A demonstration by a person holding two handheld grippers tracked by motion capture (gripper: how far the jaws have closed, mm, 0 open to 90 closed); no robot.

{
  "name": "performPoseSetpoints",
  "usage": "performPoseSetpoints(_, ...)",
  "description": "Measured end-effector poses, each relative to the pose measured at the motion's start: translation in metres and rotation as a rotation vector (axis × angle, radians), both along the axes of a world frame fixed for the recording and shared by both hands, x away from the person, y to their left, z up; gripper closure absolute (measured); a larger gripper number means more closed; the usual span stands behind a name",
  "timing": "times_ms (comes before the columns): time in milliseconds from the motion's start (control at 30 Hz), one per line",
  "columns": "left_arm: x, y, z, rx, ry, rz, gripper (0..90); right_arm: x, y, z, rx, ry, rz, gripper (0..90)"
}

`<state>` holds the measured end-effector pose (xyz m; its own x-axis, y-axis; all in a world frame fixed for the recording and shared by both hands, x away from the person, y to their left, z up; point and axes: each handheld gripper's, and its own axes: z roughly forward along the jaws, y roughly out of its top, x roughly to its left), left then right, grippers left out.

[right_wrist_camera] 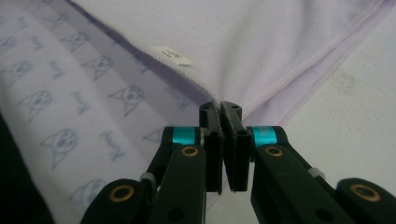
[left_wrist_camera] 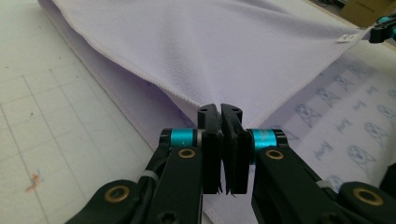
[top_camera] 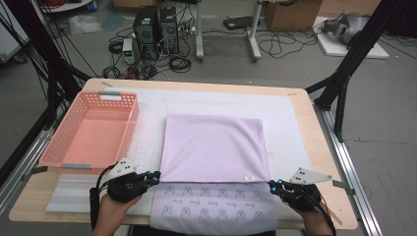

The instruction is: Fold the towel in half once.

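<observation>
Folding risk first: either corner of the pale lilac microfibre cloth (top_camera: 214, 147), lying mid-table over its cat-printed near half, could slip out if one side pulls ahead, skewing the fold. Left gripper (top_camera: 156, 177) and right gripper (top_camera: 272, 185) sit low at the near edge, jaws pinched tight on the folded layer's corners, forearms angled inward.

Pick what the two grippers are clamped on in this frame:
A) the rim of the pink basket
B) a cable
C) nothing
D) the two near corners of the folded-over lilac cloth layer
D: the left gripper and right gripper each pinch a corner of the lilac cloth; the pink basket sits apart.
</observation>
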<state>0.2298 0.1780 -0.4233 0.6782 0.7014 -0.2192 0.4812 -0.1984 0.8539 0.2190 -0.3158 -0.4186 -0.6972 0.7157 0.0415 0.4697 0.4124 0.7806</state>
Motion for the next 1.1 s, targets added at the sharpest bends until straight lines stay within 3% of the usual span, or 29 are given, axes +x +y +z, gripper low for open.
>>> performPoseSetpoints(167, -0.016, 0.000, 0.002, 0.020, -0.003, -0.049, 86.4, -0.020, -0.004, 0.005, 0.019, -0.001, 0.022, 87.6)
performPoseSetpoints(433, -0.035, 0.005, 0.001, 0.053, 0.028, -0.093, 86.4, -0.046, -0.004, 0.006, -0.001, 0.013, 0.066, 87.6)
performPoseSetpoints(667, -0.051, 0.008, -0.006, 0.081, 0.057, -0.138, 86.3, -0.062, -0.003, 0.003, -0.013, 0.063, 0.091, 87.6)
performPoseSetpoints(700, -0.051, 0.010, -0.008, 0.081, 0.064, -0.141, 85.2, -0.063, -0.003, 0.003, -0.022, 0.074, 0.094, 87.5)
performPoseSetpoints(733, -0.048, 0.011, -0.010, 0.080, 0.068, -0.130, 78.2, -0.063, -0.003, 0.003, -0.020, 0.092, 0.098, 85.7)
performPoseSetpoints(800, -0.038, 0.014, -0.011, 0.048, 0.093, -0.074, 56.3, -0.058, -0.004, 0.002, 0.015, 0.122, 0.071, 69.4)
performPoseSetpoints(867, -0.029, 0.016, -0.008, 0.000, 0.074, -0.050, 51.1, -0.048, -0.007, 0.003, 0.094, 0.101, 0.030, 61.2)
performPoseSetpoints(933, -0.018, 0.013, -0.006, -0.020, 0.055, -0.027, 47.4, -0.035, -0.007, 0.005, 0.123, 0.054, -0.041, 58.8)
performPoseSetpoints(1000, -0.006, 0.008, -0.004, -0.032, 0.043, -0.001, 46.5, -0.015, -0.004, 0.002, 0.103, 0.022, -0.123, 60.6)
performPoseSetpoints(1100, 0.010, 0.001, -0.001, -0.050, 0.021, 0.031, 45.4, 0.018, 0.004, -0.009, 0.052, 0.016, -0.207, 68.0)
